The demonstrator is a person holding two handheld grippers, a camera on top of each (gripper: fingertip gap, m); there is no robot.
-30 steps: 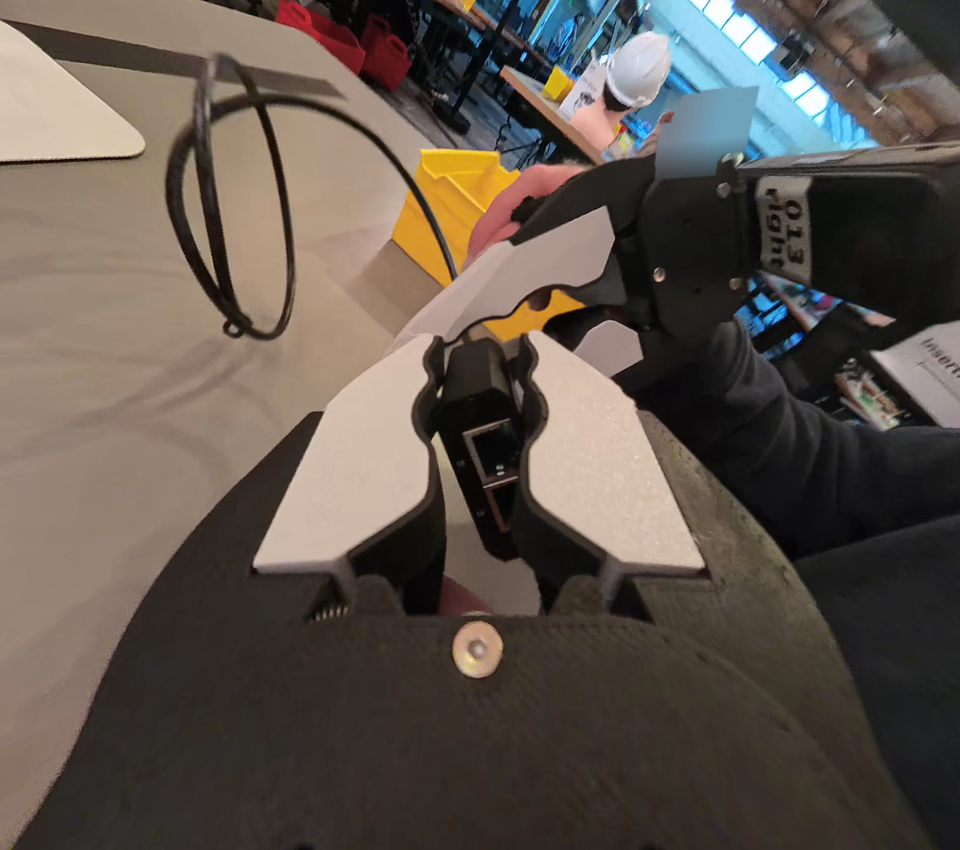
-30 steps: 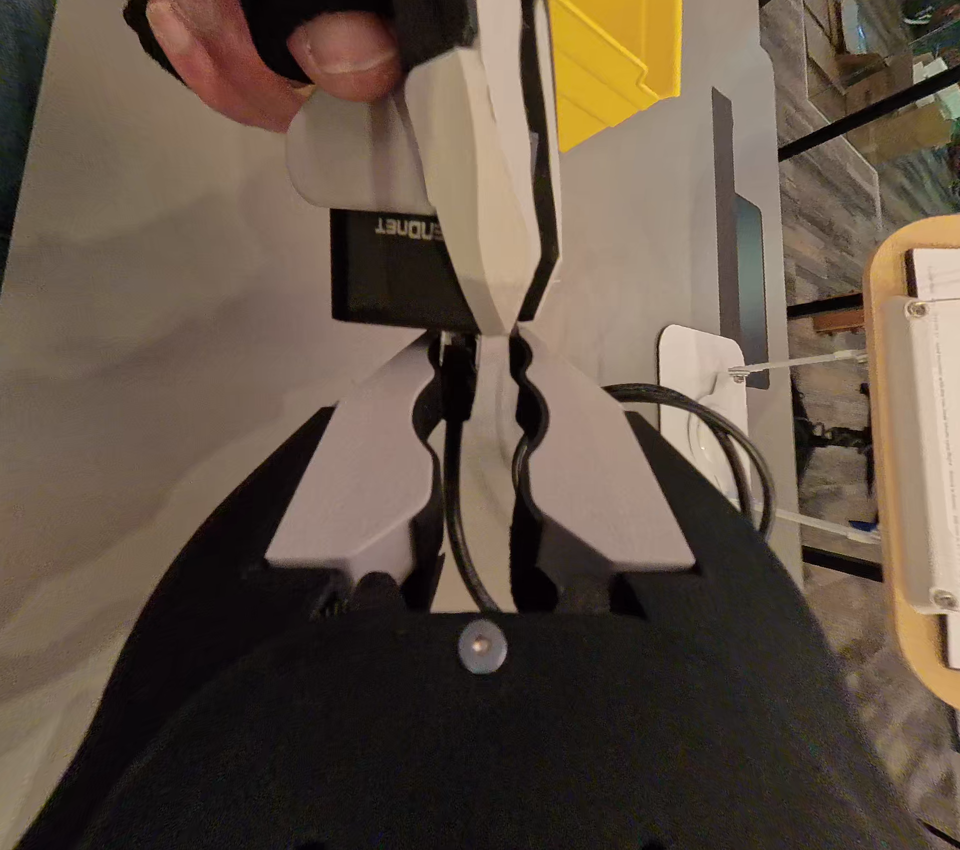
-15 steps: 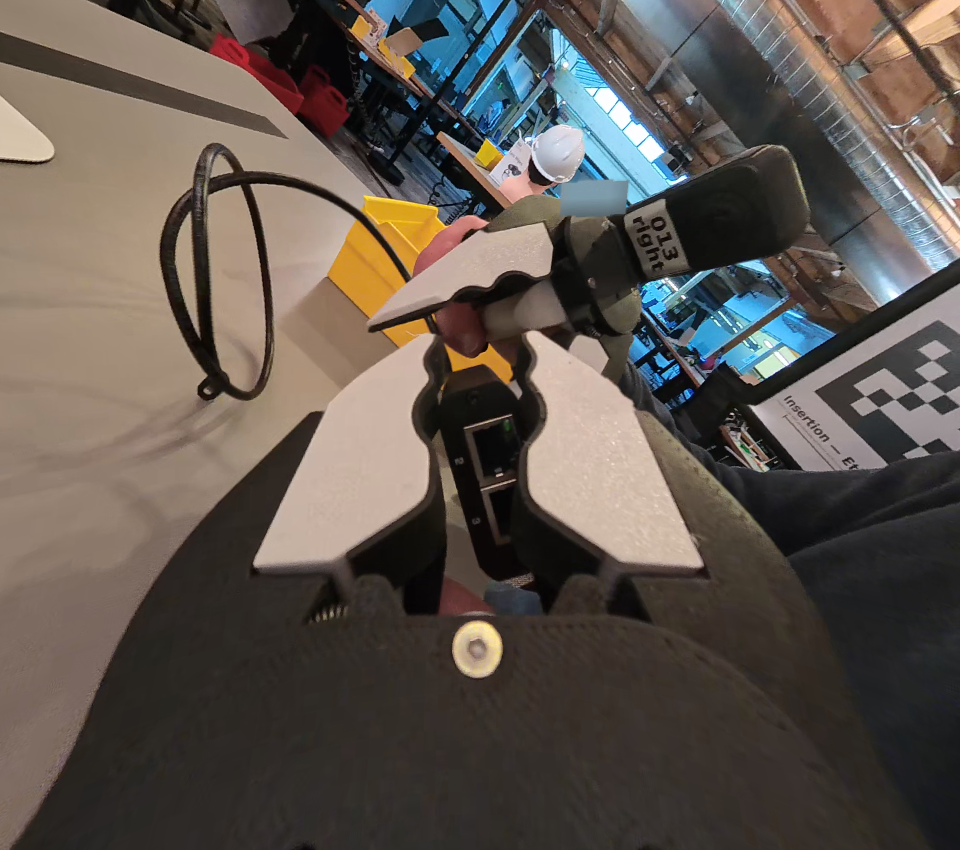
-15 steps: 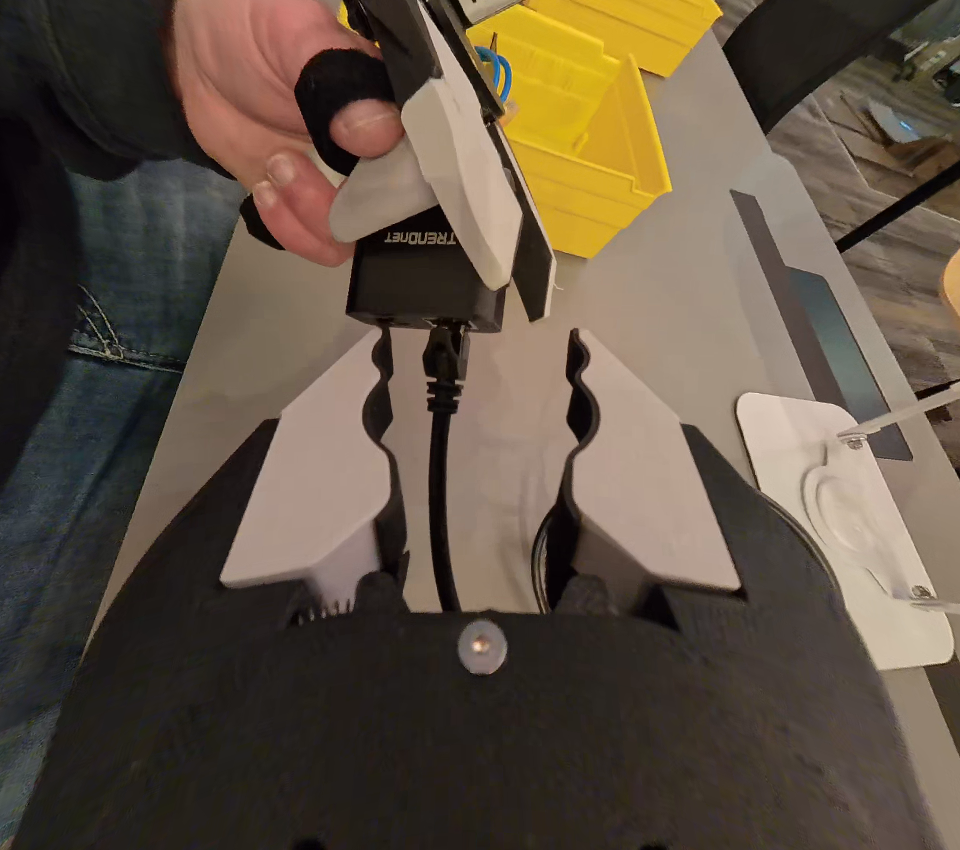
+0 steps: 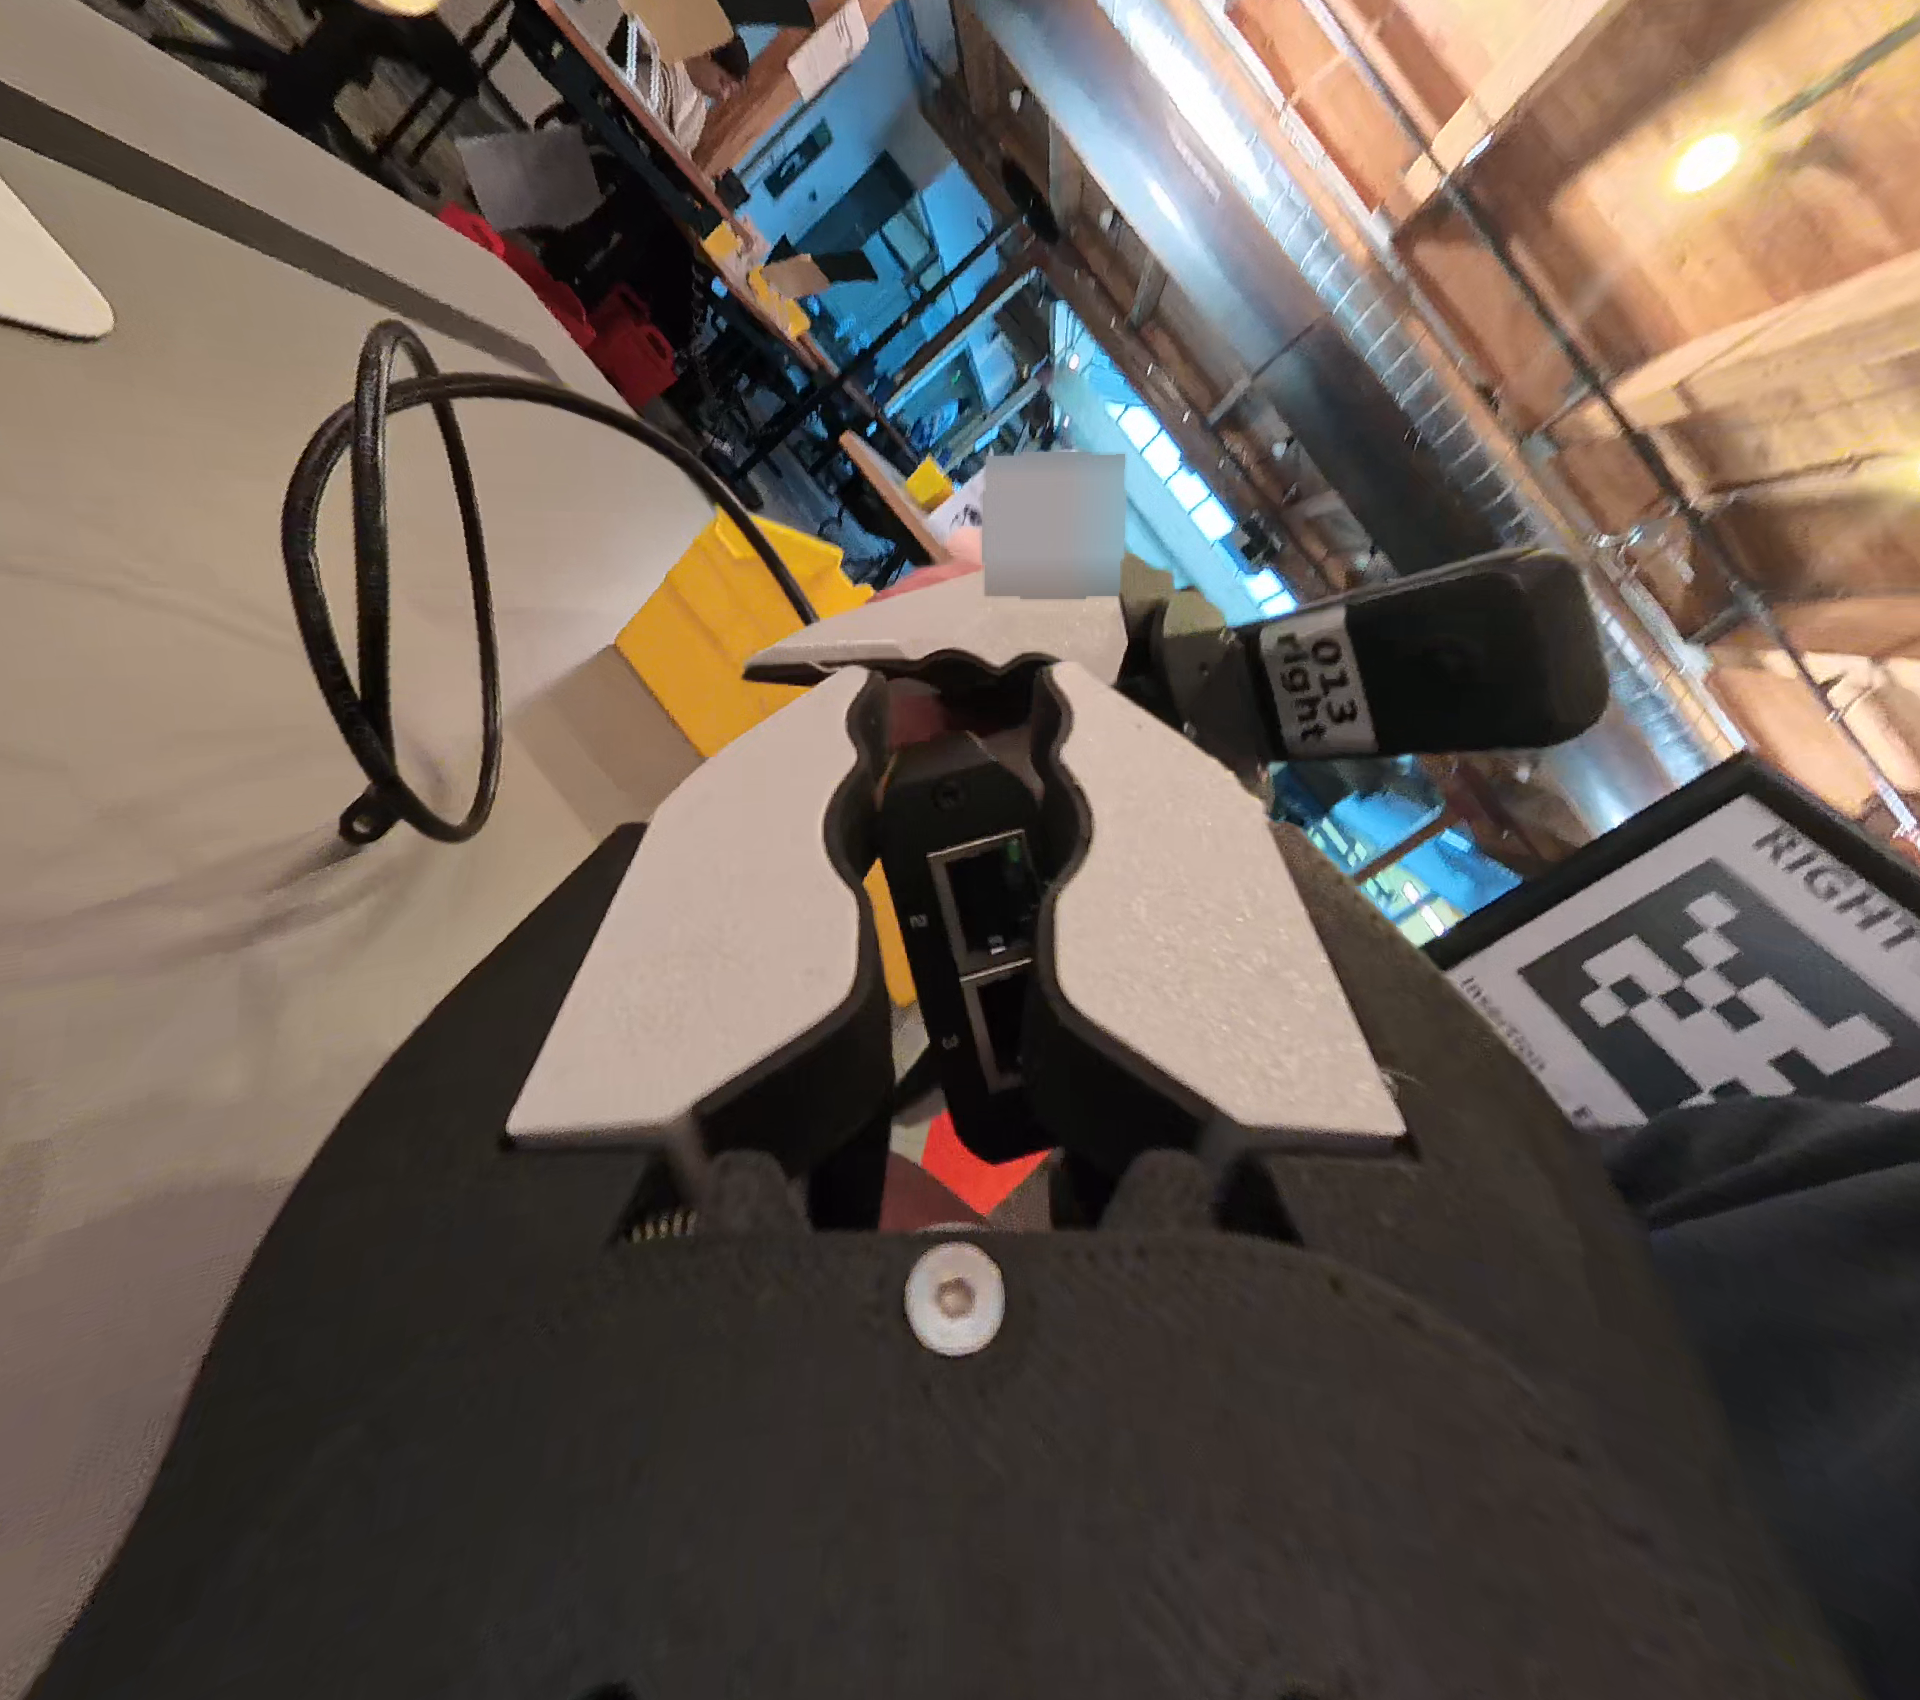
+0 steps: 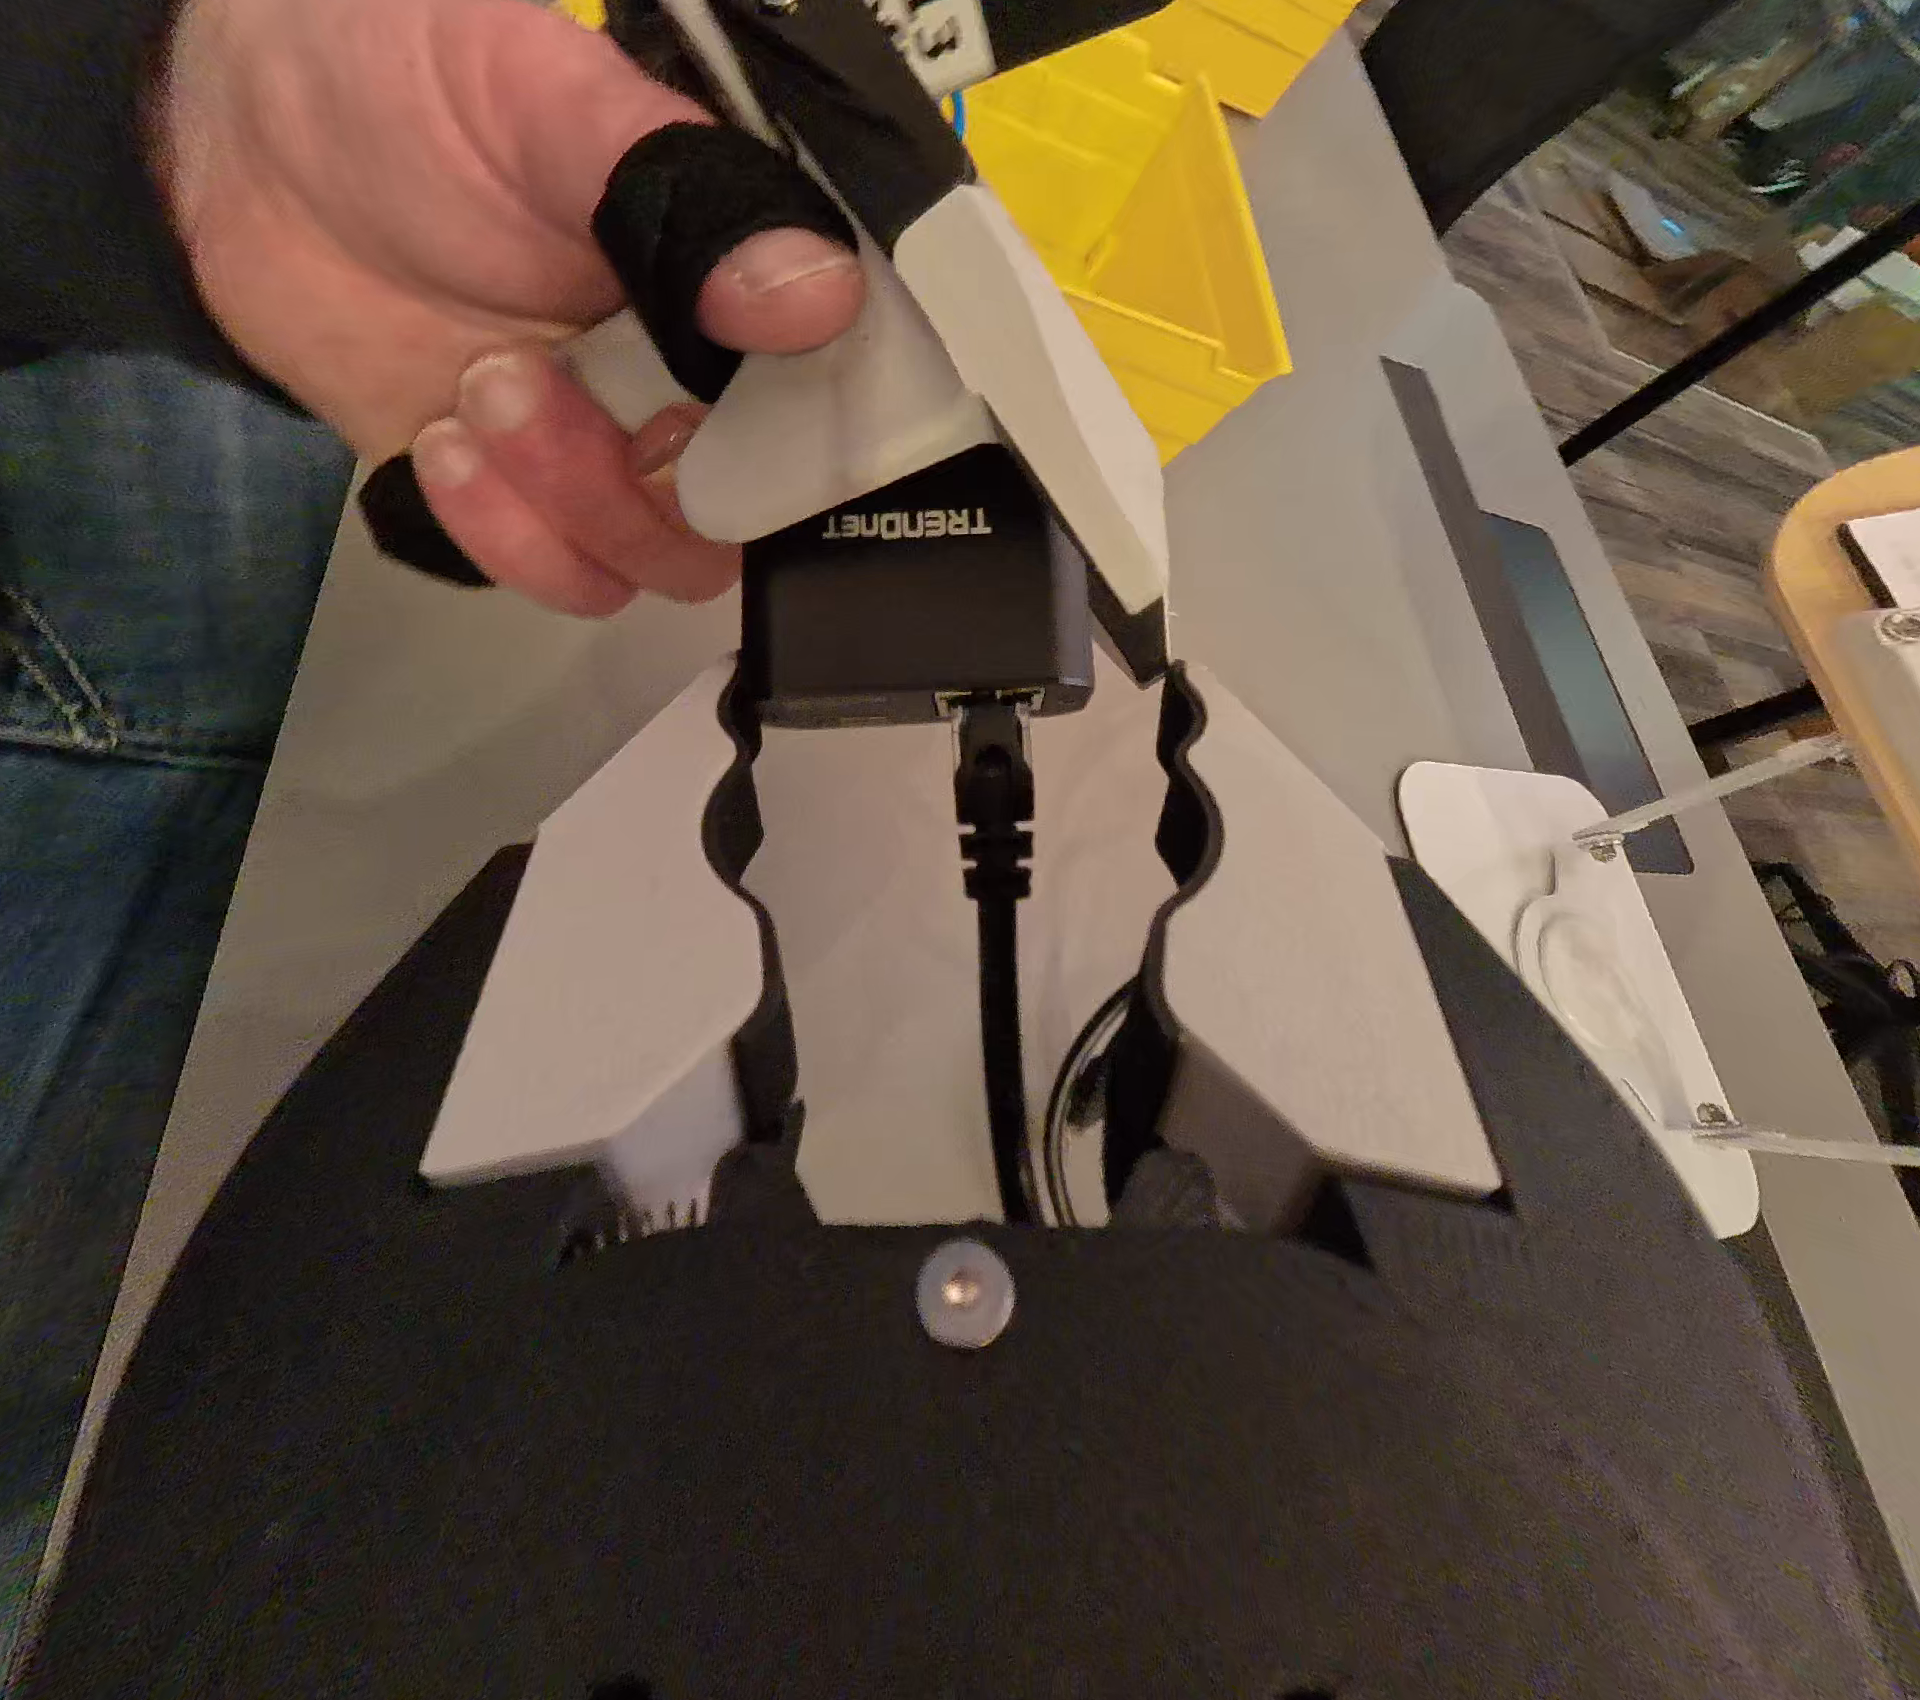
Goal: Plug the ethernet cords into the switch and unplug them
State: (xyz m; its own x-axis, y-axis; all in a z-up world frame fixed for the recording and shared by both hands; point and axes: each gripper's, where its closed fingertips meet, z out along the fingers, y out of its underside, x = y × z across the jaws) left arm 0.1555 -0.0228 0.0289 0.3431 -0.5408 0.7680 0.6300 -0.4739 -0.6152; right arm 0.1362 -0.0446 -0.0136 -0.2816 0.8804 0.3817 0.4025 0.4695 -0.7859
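Right gripper (image 6: 961, 746): nearest us in the right wrist view, our two grey fingers are spread wide, touching nothing; the plug hangs free in the gap between them.
Cord: the thin black ethernet cord (image 6: 1003, 1006) runs up from 6 o'clock between those fingers, and its moulded black plug (image 6: 995, 767) sits in a port on the switch's front face at 12 o'clock. We cannot tell whether the latch has caught.
Switch: the small black rectangular network switch (image 6: 914, 601) is off the table, just beyond our right fingertips.
Left gripper (image 5: 961, 715): pressed onto the switch's two flat sides, pinching it. In the left wrist view two empty ports face us between the fingers.
Hand (image 6: 416, 279): a person's hand holds the left gripper, at 10 o'clock in the right wrist view.
Slack: the rest of the cord lies looped (image 5: 395, 580) on the grey table (image 5: 156, 715), at 9 o'clock in the left wrist view.
Beyond: yellow plastic bins (image 6: 1132, 237) stand farther back at 12 o'clock.
Handling: we judge the switch light, rigid and smooth-sided, so it may twist under a pull. The cord is limp; only the plug boot is stiff. We would take hold on the ribbed boot just behind the connector, never on the cable, minding the fragile latch tab.
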